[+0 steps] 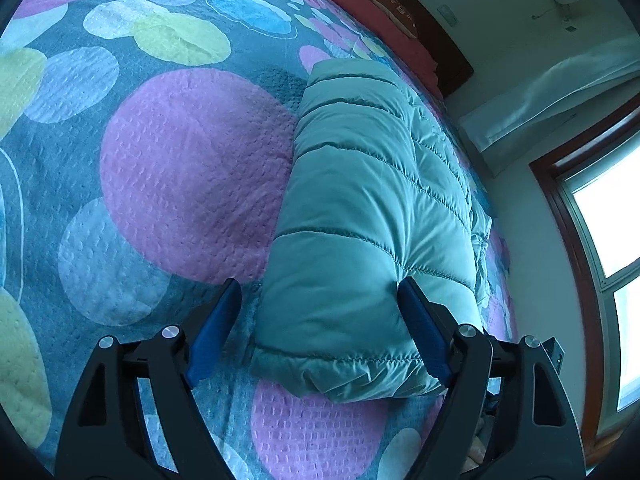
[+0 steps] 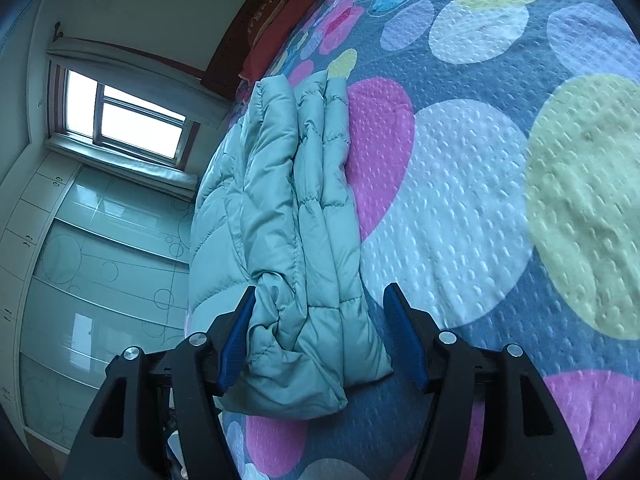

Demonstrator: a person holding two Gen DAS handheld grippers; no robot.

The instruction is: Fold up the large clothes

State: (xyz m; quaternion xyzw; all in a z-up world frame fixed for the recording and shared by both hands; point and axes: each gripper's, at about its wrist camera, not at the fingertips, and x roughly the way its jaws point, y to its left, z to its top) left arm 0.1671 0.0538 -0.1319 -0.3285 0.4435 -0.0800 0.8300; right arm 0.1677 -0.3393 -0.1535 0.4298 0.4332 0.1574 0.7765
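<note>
A pale green quilted puffer jacket lies folded into a long narrow bundle on the bed near its edge. My left gripper is open, its jaws straddling the near end of the bundle, the right finger against the fabric. In the right wrist view the same jacket shows folded layers and a crumpled near end. My right gripper is open with the near end between its jaws, the left finger touching the cloth.
The bedspread is blue with large pink, yellow and white circles. Red pillows lie at the headboard. A window and wardrobe doors stand beyond the bed's edge.
</note>
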